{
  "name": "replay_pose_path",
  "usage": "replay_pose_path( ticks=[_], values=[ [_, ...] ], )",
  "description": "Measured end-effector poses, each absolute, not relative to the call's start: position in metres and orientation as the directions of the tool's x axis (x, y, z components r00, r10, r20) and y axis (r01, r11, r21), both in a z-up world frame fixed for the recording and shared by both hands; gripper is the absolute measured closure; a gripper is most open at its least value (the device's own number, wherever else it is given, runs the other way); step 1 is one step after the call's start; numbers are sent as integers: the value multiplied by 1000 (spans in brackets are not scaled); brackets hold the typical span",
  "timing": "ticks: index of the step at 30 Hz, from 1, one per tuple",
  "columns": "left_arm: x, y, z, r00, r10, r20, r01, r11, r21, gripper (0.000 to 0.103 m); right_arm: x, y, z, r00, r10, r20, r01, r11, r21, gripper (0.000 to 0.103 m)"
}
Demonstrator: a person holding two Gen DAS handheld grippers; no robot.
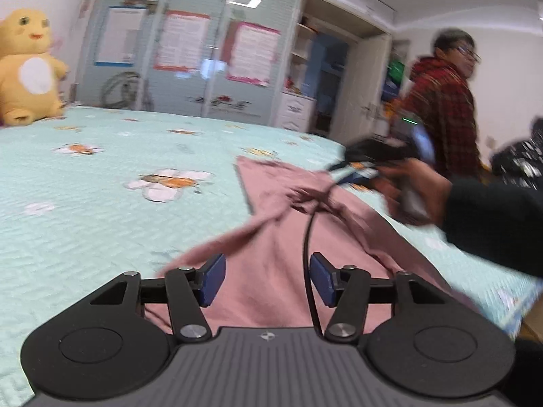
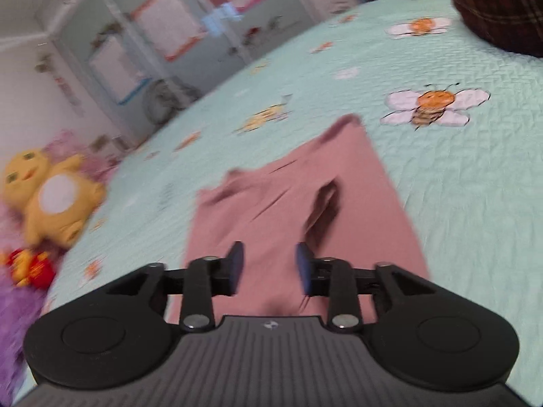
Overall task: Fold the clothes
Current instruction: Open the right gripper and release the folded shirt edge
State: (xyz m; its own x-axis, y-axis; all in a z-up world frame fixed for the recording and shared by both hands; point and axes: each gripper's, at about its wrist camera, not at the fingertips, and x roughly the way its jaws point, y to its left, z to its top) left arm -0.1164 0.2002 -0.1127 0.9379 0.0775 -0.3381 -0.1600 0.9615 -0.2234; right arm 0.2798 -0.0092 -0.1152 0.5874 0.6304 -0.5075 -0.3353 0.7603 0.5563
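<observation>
Both the left gripper (image 1: 268, 279) and right gripper (image 2: 269, 268) are hovering with jaws parted, empty, over the crumpled pink cotton garment (image 1: 271, 271), its 6 o'clock edge lying hidden

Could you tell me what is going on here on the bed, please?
A person is folding a pink garment on a bee-print bedspread with two handheld grippers. Both the left gripper and the right gripper hover open over the cloth, holding nothing. The garment lies partly folded and rumpled. A yellow plush toy sits at the far side, and another person stands beside the bed.
</observation>
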Motion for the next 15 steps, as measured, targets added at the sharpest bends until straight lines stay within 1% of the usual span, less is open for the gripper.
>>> replay_pose_path(
  ticks=[2,3,4,6,8,10,13,15],
  values=[
    [-115,217,-113,928,97,-359,-205,940,-274,35,243,-19,-106,554,675,-488,-389,728,565,61],
    [-113,225,-113,922,106,-373,-227,927,-299,34,224,-25,-101,539,691,-481,-412,715,565,58],
    [-111,231,-114,915,116,-387,-251,913,-321,34,204,-32,-98,532,703,-473,-427,704,567,52],
    [-105,247,-118,895,114,-431,-289,884,-367,34,170,-47,-96,507,727,-463,-438,680,587,49],
    [-104,266,-123,884,102,-457,-327,833,-446,34,142,-69,-95,480,751,-453,-446,654,611,50],
    [-104,285,-131,878,57,-476,-340,773,-535,34,120,-103,-87,515,755,-406,-434,638,636,49],
    [-96,302,-145,870,-15,-492,-344,697,-630,33,103,-164,-78,584,736,-342,-346,607,716,49],
    [-87,310,-156,865,-61,-497,-348,641,-685,32,96,-189,-81,590,723,-359,-304,611,731,49]
  ],
)
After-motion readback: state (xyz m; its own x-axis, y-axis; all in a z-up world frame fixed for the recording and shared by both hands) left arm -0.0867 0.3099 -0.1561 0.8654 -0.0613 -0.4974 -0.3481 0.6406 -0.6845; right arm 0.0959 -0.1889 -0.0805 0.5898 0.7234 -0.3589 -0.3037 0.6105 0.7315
